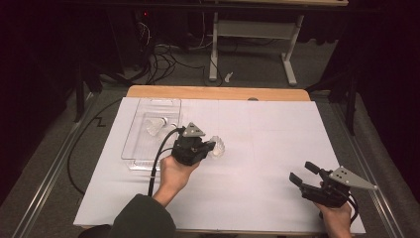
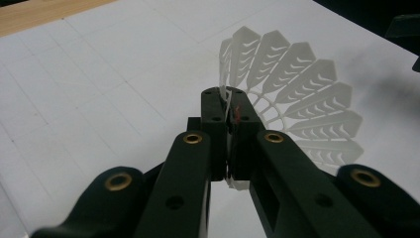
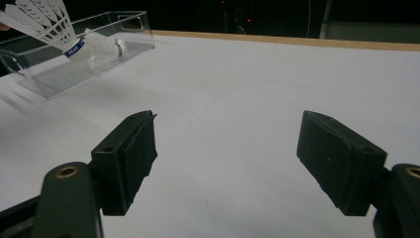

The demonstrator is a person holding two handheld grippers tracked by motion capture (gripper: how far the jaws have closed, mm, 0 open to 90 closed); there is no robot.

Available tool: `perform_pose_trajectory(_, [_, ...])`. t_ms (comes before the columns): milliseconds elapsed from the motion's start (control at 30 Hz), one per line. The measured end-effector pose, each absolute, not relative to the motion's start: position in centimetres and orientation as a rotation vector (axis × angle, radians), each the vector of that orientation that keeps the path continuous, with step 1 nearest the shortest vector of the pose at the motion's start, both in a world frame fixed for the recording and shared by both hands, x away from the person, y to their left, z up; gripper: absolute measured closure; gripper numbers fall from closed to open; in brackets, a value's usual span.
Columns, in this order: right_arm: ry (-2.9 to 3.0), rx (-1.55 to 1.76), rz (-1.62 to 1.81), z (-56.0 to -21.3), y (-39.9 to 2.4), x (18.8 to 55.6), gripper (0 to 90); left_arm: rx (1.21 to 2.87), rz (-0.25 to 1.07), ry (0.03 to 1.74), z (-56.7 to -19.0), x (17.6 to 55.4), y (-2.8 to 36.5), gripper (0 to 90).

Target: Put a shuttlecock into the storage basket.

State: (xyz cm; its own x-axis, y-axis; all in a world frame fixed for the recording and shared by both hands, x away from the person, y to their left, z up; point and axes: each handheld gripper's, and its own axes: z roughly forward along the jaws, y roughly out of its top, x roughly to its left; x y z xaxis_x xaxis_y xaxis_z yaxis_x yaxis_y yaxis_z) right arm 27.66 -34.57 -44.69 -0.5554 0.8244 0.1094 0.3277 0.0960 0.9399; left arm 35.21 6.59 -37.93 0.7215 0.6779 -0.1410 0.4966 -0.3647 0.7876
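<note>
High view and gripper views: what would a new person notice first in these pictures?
First, the white shuttlecock, pinched by its feather skirt in the shut left gripper near the middle of the white table. Next, the clear plastic tray at the table's left, with a second shuttlecock lying inside. The right gripper waits at the near right, jaws wide open and empty.

The left hand (image 1: 174, 172) is reaching up from the bottom centre-left of the high view, its left gripper (image 1: 212, 148) pinching its jaws together. The right gripper (image 1: 303, 174) is sitting lower right, jaws spread wide, pointing up-left.
</note>
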Motion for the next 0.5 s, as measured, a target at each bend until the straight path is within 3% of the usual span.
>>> perform_pose_trajectory(500, [1.945, 1.133, 1.448, -44.8, -34.4, 27.8, 23.5, 2.018, 0.269, 0.931, -37.1, 35.4, 8.8, 88.2])
